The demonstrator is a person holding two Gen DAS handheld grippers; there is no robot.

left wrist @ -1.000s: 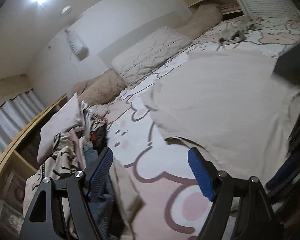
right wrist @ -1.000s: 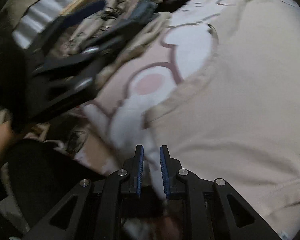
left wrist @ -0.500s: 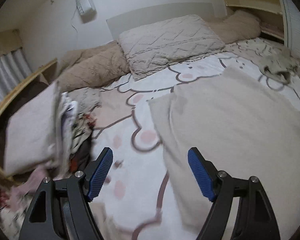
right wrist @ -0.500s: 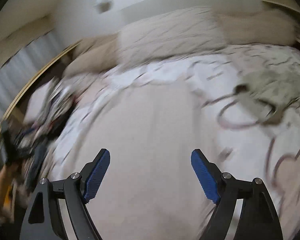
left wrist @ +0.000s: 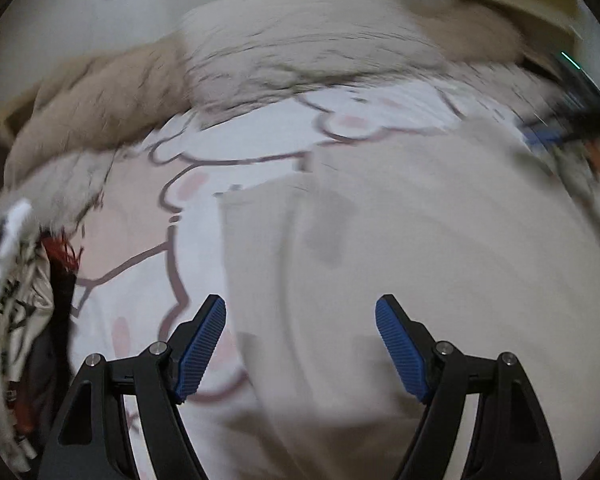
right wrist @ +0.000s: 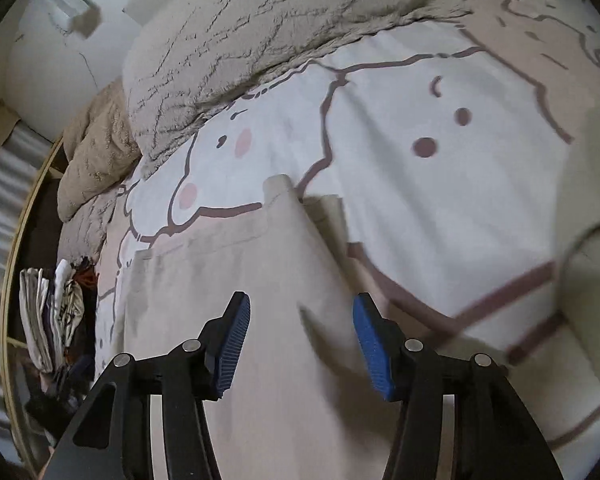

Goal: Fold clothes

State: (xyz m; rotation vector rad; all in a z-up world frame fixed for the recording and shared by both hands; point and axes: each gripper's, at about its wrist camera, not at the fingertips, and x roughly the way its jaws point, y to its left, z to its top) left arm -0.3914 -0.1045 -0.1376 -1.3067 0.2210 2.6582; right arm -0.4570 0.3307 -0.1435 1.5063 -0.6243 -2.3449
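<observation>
A beige garment (right wrist: 236, 280) is lying spread flat on the bed (right wrist: 440, 208), over a white and pink cartoon-print sheet, its far edge reaching toward the quilted pillow (right wrist: 260, 32) at the head. The left gripper (left wrist: 300, 344) is hovering above the garment's left part with its blue-padded jaws standing wide apart and nothing between them; that view is smeared with blur. The right gripper (right wrist: 300, 344) is hanging over the garment near its far right edge, its jaws closing, still apart, with only cloth beneath and nothing pinched. A pile of other clothes (right wrist: 56, 312) is sitting at the bed's left side, by the wooden frame. A fluffy tan blanket (right wrist: 96, 152) is bunched beside the pillow.
</observation>
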